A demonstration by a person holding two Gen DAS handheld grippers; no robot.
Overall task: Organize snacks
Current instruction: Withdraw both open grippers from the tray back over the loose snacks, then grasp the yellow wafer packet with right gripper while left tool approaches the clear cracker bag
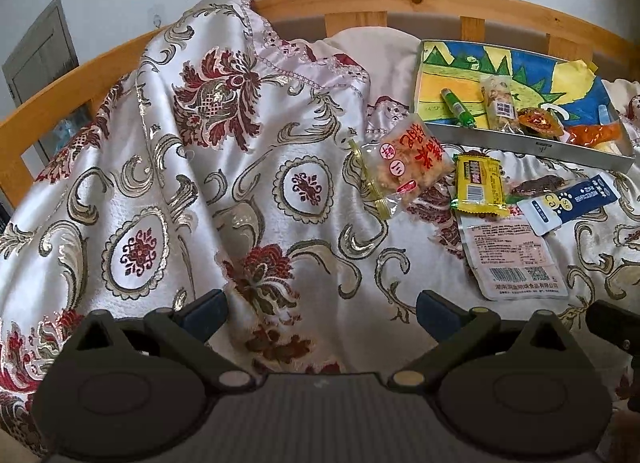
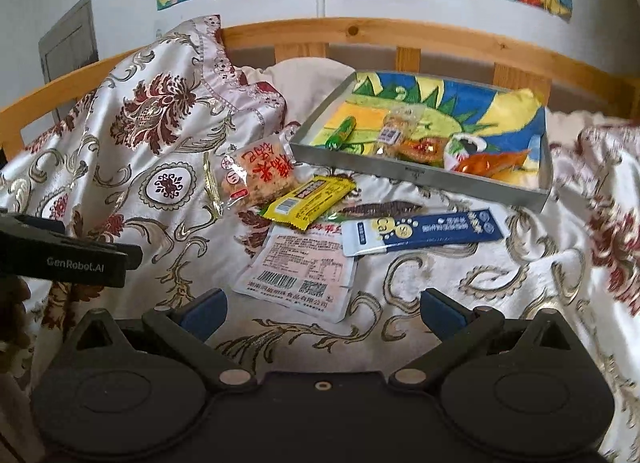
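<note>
Loose snacks lie on the patterned bedspread: a clear bag with red lettering (image 2: 260,175) (image 1: 404,159), a yellow packet (image 2: 312,201) (image 1: 478,185), a pale flat packet (image 2: 300,271) (image 1: 516,259), a blue-and-white sachet (image 2: 432,231) (image 1: 568,199) and a dark brown piece (image 2: 380,209). Behind them the metal tray (image 2: 416,175) (image 1: 532,147), lined with a colourful drawing, holds a green tube (image 2: 340,133), a clear packet (image 2: 394,131) and orange snacks (image 2: 492,163). My right gripper (image 2: 324,315) is open, just short of the pale packet. My left gripper (image 1: 322,311) is open over bare cloth, left of the snacks.
A heaped fold of bedspread (image 1: 208,103) rises at the left. A wooden rail (image 2: 400,33) runs behind the tray, with a cream pillow (image 2: 304,79) in front of it. The left tool's black housing (image 2: 68,259) shows at the right view's left edge.
</note>
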